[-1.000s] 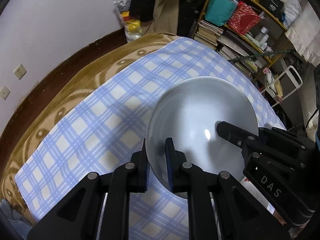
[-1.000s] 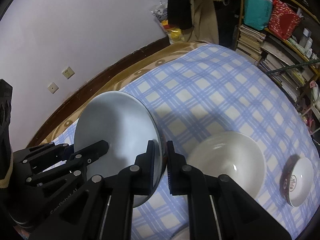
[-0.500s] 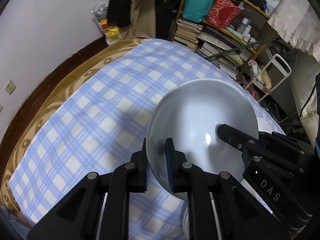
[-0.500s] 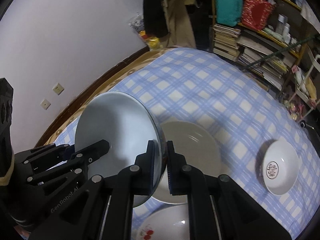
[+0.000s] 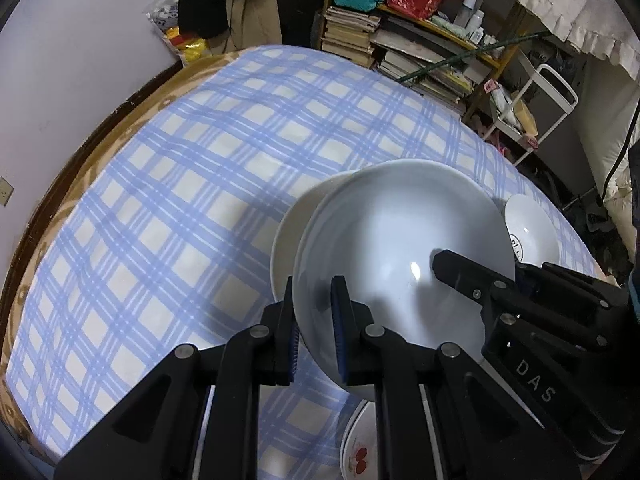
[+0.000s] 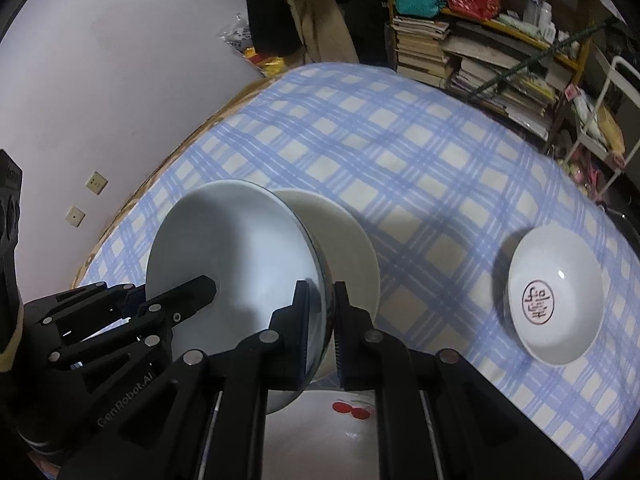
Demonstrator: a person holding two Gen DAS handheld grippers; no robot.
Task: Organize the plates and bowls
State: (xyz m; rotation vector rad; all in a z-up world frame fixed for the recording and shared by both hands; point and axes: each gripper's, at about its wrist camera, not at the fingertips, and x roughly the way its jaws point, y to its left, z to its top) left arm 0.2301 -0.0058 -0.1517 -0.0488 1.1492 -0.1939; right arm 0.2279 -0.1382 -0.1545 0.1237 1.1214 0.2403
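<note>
Both grippers hold one large white bowl (image 5: 400, 248) (image 6: 236, 256) in the air over the checked tablecloth. My left gripper (image 5: 314, 304) is shut on its left rim, my right gripper (image 6: 322, 308) on its right rim. Under the held bowl a second large white bowl (image 5: 292, 232) (image 6: 344, 248) rests on the cloth, mostly covered. A small white bowl with a red seal mark (image 6: 556, 296) (image 5: 532, 232) lies to the right. A white plate with red cherries (image 5: 360, 452) (image 6: 320, 420) sits near the front edge, partly hidden by the fingers.
The blue checked tablecloth (image 5: 180, 208) lies over a brown blanket along the wall side. Shelves of books and bags (image 5: 400, 32) stand beyond the far edge, and a white metal cart (image 5: 536, 108) stands at the right.
Both grippers have carried the white bowl to the right and slightly down. It now hangs over the second large bowl, and the seal-marked bowl and cherry plate have come into view.
</note>
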